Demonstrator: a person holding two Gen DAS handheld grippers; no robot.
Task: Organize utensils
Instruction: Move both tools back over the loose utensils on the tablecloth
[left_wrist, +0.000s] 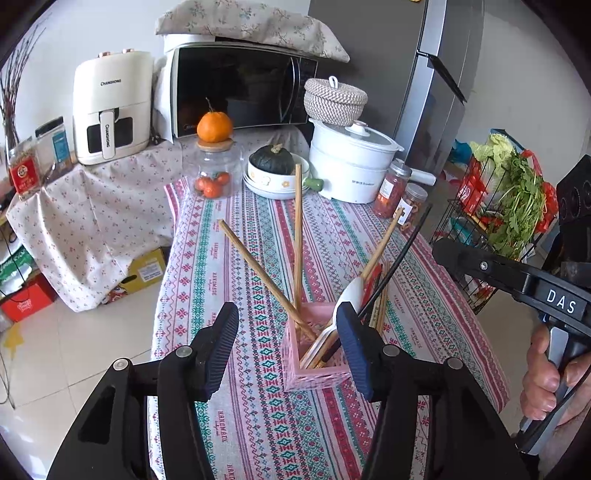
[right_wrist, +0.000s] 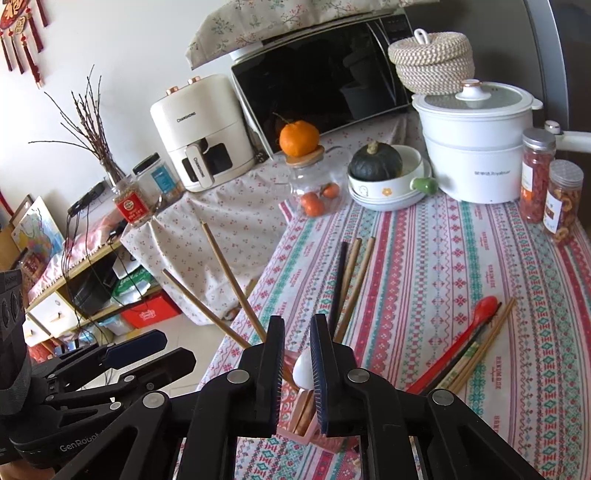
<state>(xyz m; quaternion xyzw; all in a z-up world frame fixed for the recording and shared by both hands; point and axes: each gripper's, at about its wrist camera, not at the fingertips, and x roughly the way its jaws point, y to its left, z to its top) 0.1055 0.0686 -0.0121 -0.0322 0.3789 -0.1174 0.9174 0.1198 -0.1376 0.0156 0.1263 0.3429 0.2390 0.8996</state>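
Note:
A pink slotted holder (left_wrist: 317, 373) stands on the striped tablecloth (left_wrist: 258, 424) with several wooden chopsticks (left_wrist: 266, 273) and a white spoon (left_wrist: 349, 295) leaning out of it. My left gripper (left_wrist: 288, 332) is open, its pads either side of the holder's near end and clear of it. In the right wrist view my right gripper (right_wrist: 297, 369) is narrowly open; the white spoon (right_wrist: 303, 369) shows in the gap, and daylight shows beside it. The holder (right_wrist: 295, 435) is mostly hidden behind the fingers. A red spoon (right_wrist: 469, 332) and more chopsticks (right_wrist: 480, 350) lie on the cloth to the right.
At the table's far end are a white pot (right_wrist: 476, 155), a bowl with a dark squash (right_wrist: 376, 162), a glass jar with an orange on top (right_wrist: 306, 184) and two snack jars (right_wrist: 535, 177). A wire vegetable rack (left_wrist: 498, 206) stands off the right edge. The table's left edge drops to the floor.

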